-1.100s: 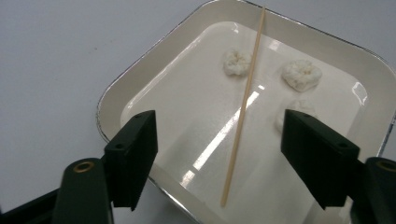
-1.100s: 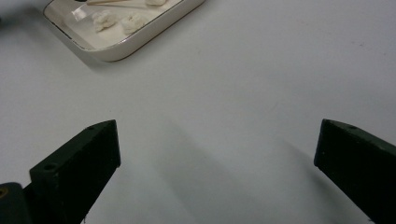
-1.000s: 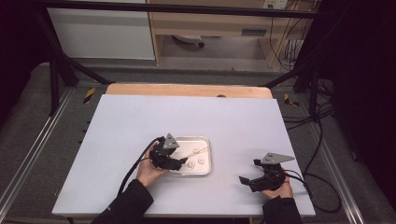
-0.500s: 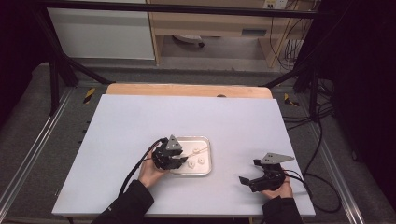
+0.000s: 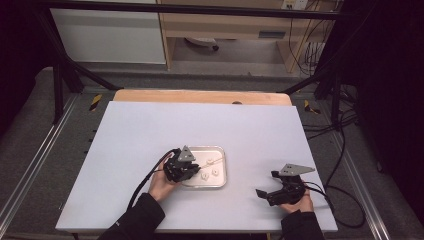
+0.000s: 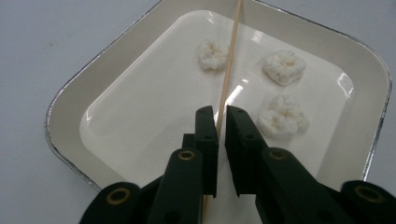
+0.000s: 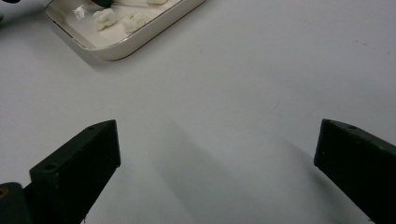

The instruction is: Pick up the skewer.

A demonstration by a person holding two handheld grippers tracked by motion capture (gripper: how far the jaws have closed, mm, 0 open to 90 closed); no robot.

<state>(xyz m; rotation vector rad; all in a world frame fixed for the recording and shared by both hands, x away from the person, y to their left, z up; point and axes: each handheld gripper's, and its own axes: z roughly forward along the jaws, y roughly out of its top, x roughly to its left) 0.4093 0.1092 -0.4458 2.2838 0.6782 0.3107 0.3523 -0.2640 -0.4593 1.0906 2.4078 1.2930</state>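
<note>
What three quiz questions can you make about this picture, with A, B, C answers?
1. Where is the wooden skewer?
A. in the tray
B. on the floor
C. in the right claw

2. How many white puffy pieces are in the tray?
A. one
B. three
C. six

3. How is the left claw?
A. wide open over the bare table
B. lying on its side
C. closed around the skewer

Answers:
1 A, it slants over the tray's floor.
2 B, the left gripper view shows three.
3 C, its jaws pinch the stick; the right claw is the wide open one.
</note>
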